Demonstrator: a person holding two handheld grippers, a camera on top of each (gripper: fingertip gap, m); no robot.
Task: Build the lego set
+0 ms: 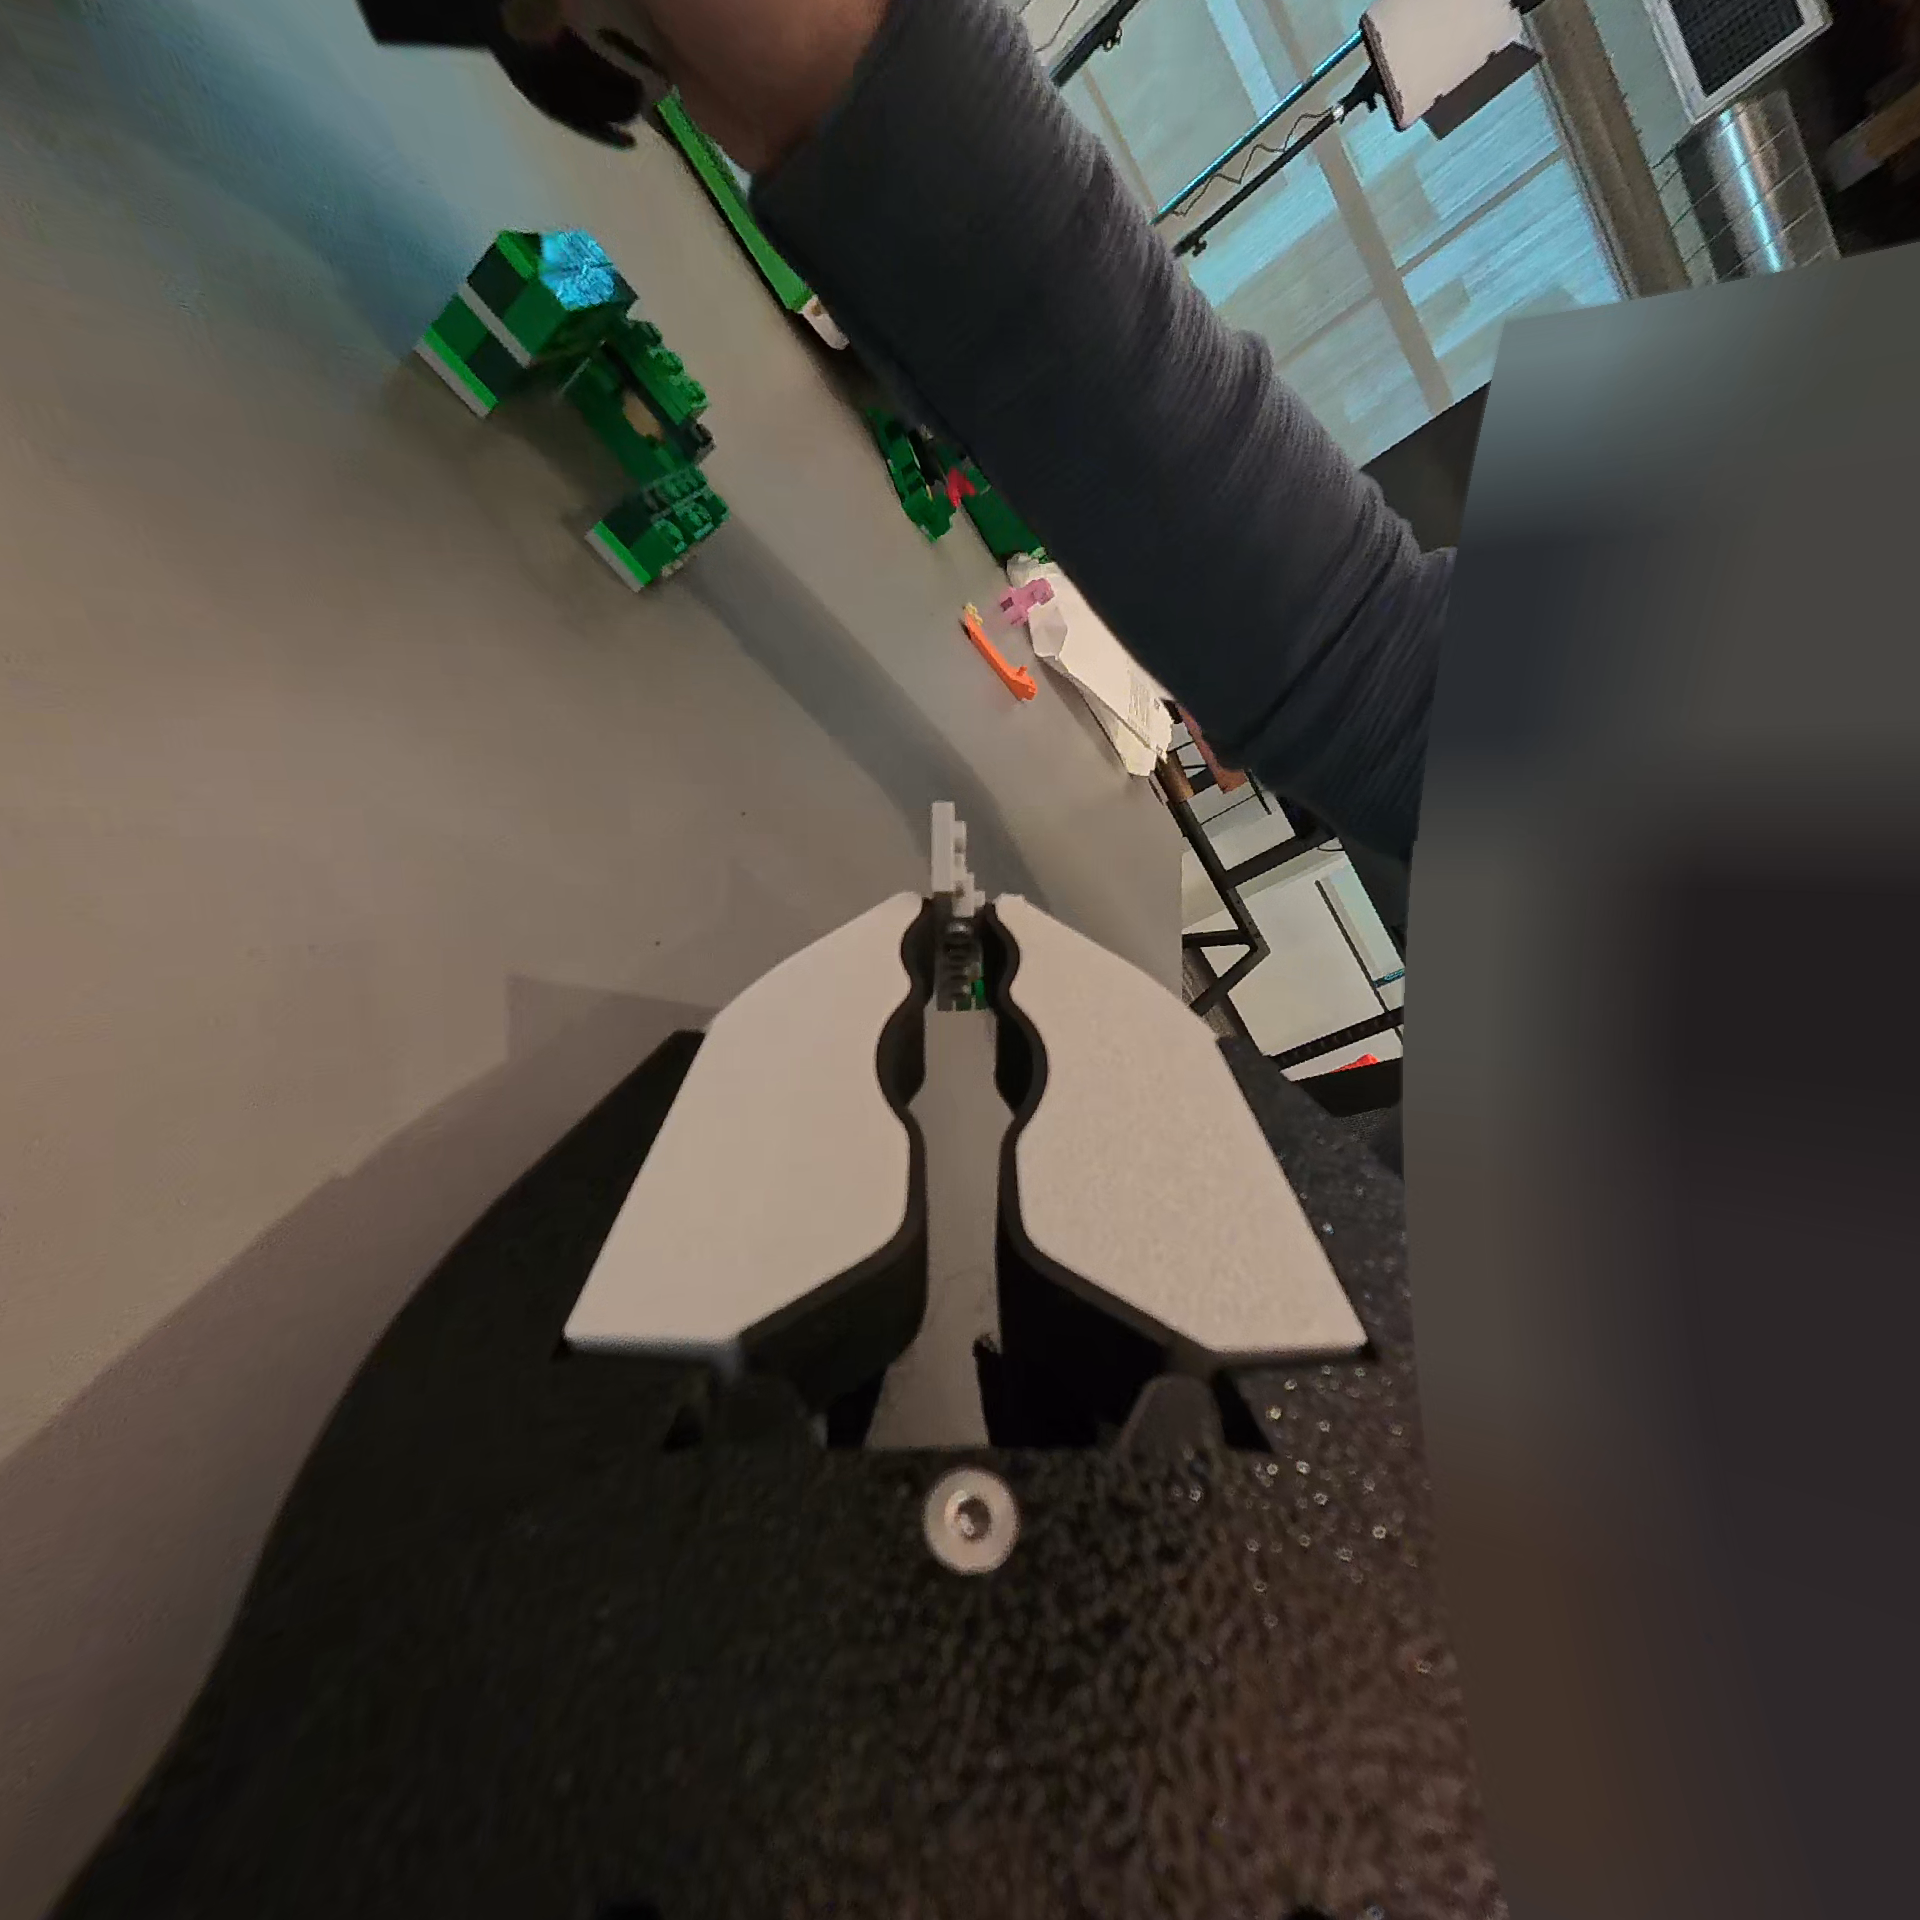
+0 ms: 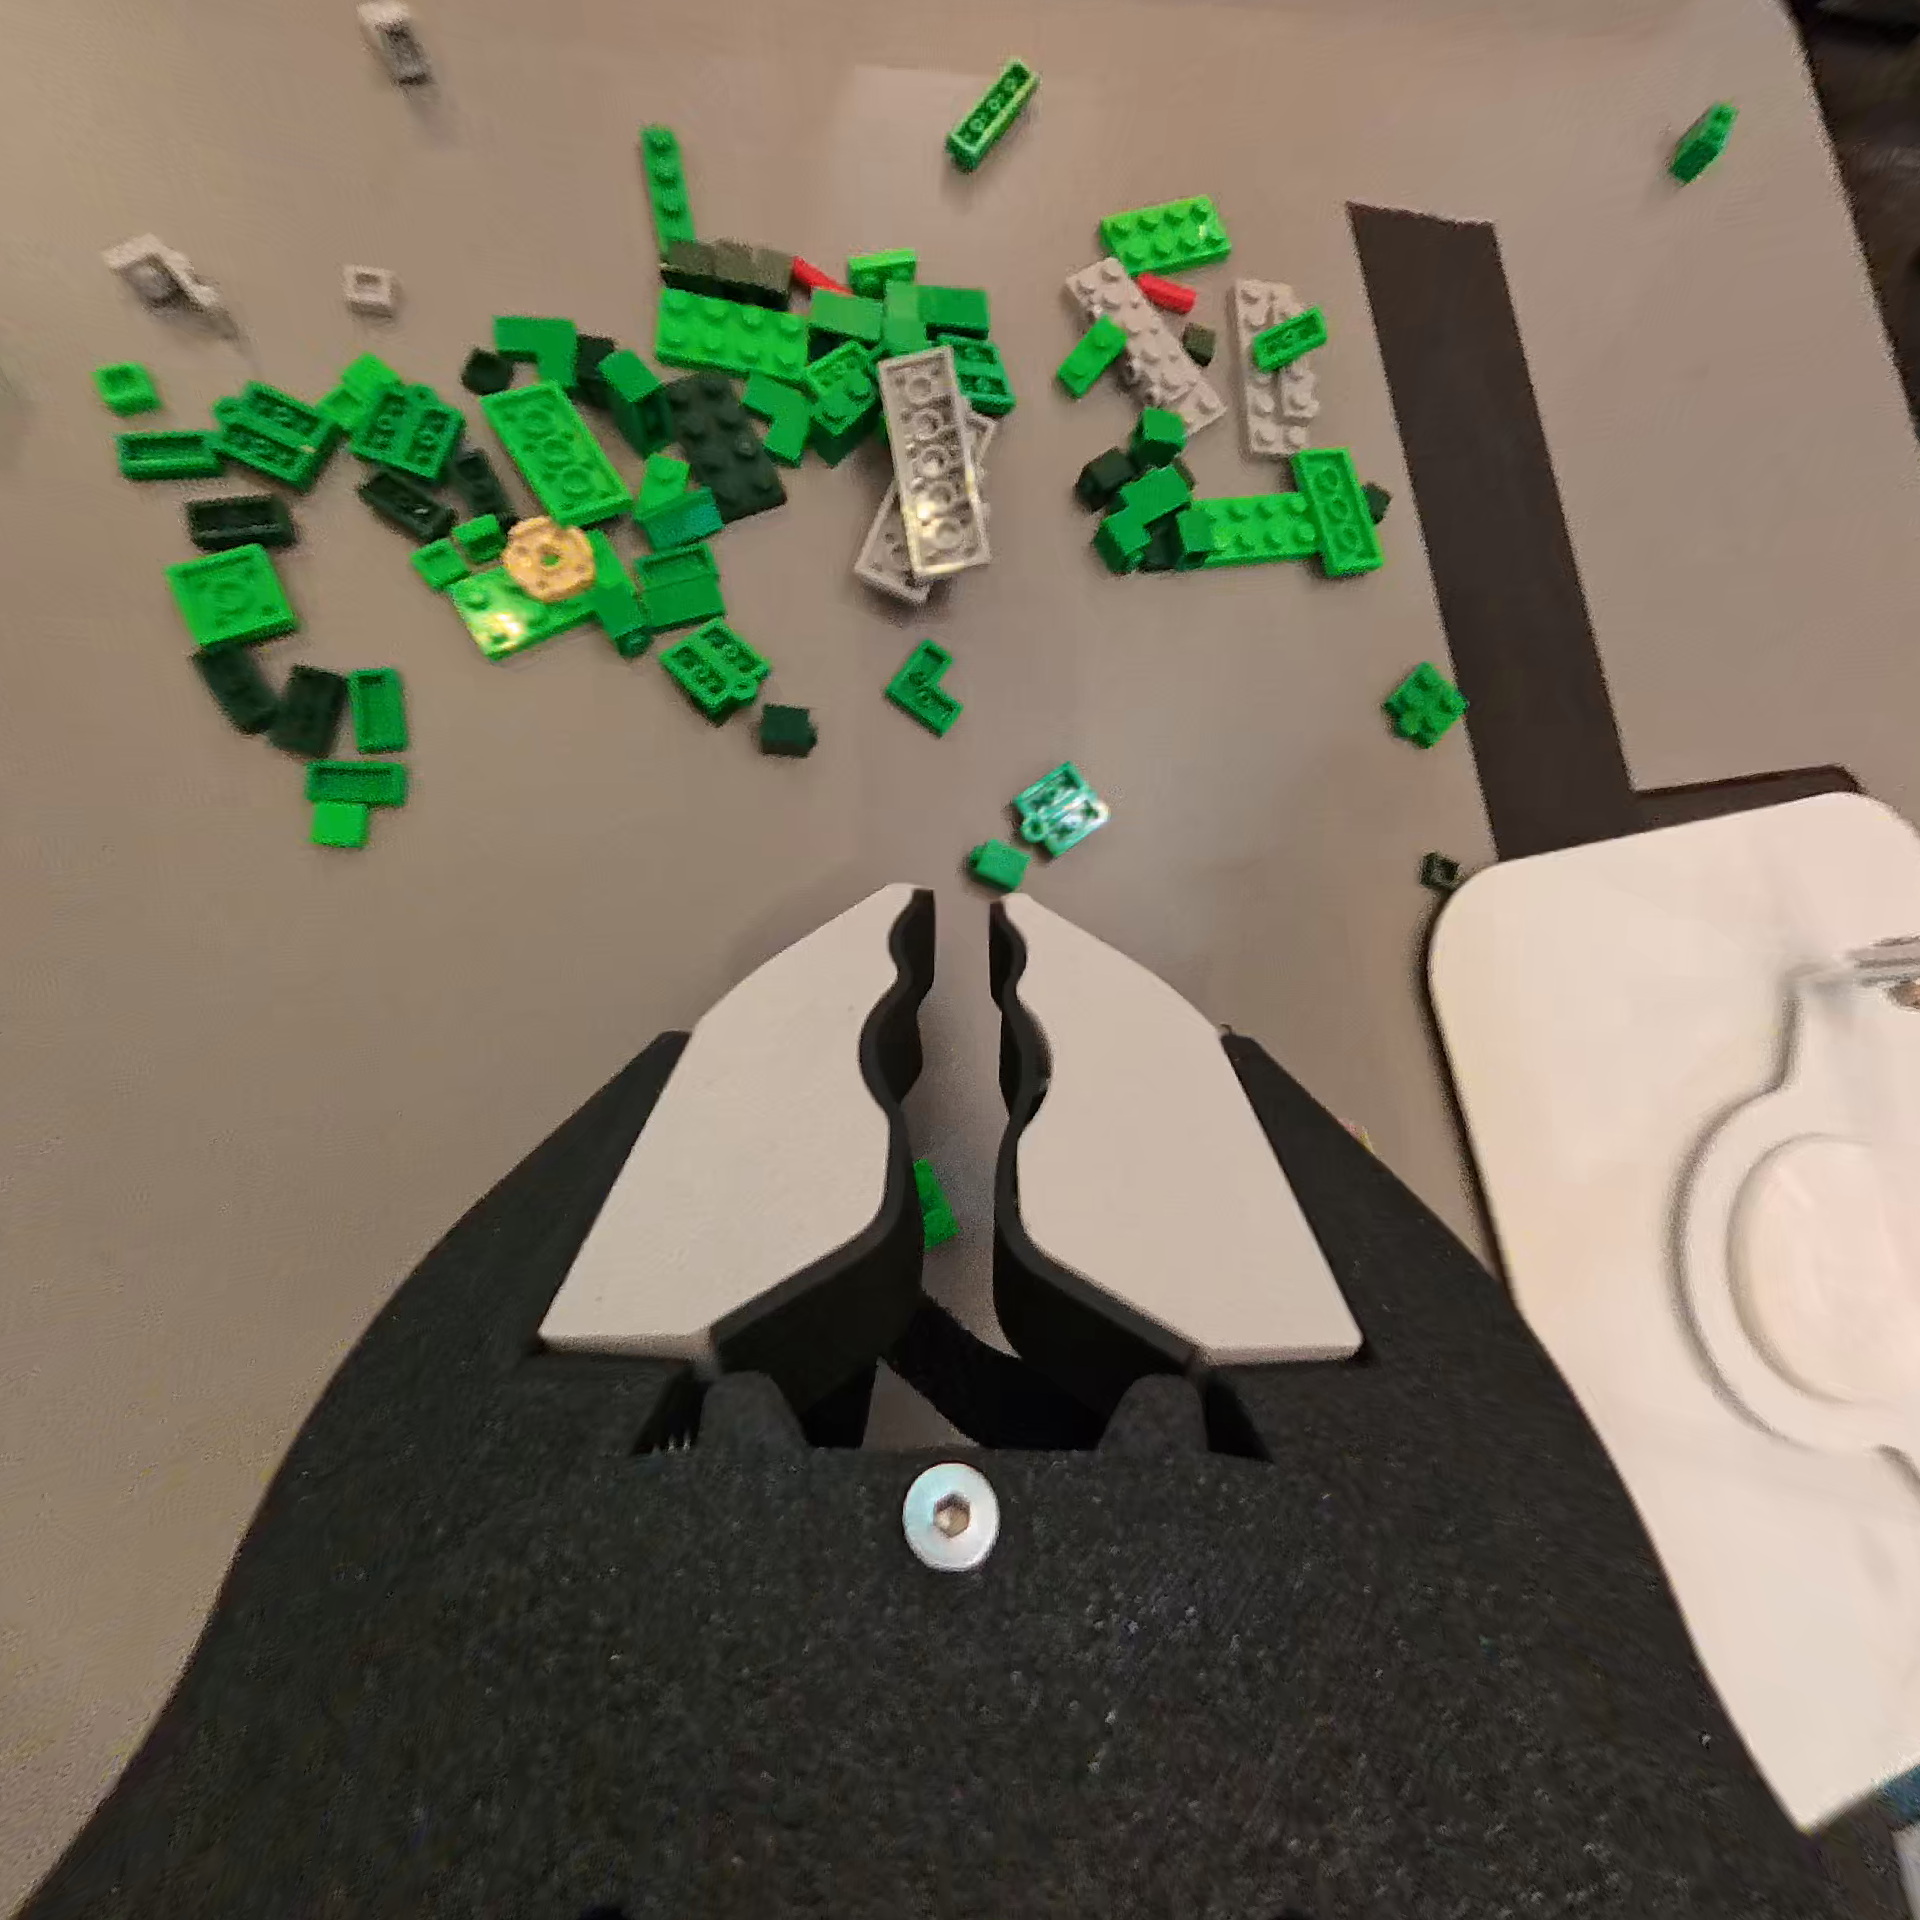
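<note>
My left gripper (image 1: pixel 961 899) is shut on a small grey lego assembly (image 1: pixel 951 847) with dark and green parts between the jaws, held above the grey table (image 1: pixel 312 727). A partly built green, dark green and white model (image 1: pixel 566 384) stands on the table farther off. My right gripper (image 2: pixel 961 899) is empty, its jaws a narrow gap apart, and hovers over the table just short of a small green brick (image 2: pixel 997 864) and a translucent teal piece (image 2: pixel 1060 808). A spread of loose green, dark green and grey bricks (image 2: pixel 727 416) lies beyond it.
A person's arm in a dark sleeve (image 1: pixel 1091 416) crosses the left wrist view. An orange brick separator (image 1: pixel 1003 660), a pink piece (image 1: pixel 1027 601) and folded paper (image 1: pixel 1101 675) lie near the table edge. A white moulded tray (image 2: pixel 1610 1143) and black tape (image 2: pixel 1486 520) are at the right. There is about 25 cm between the tips of the two grippers. The left gripper is farther from the translucent teal piece (image 2: pixel 1060 808), some 25 cm, than the right, some 4 cm.
</note>
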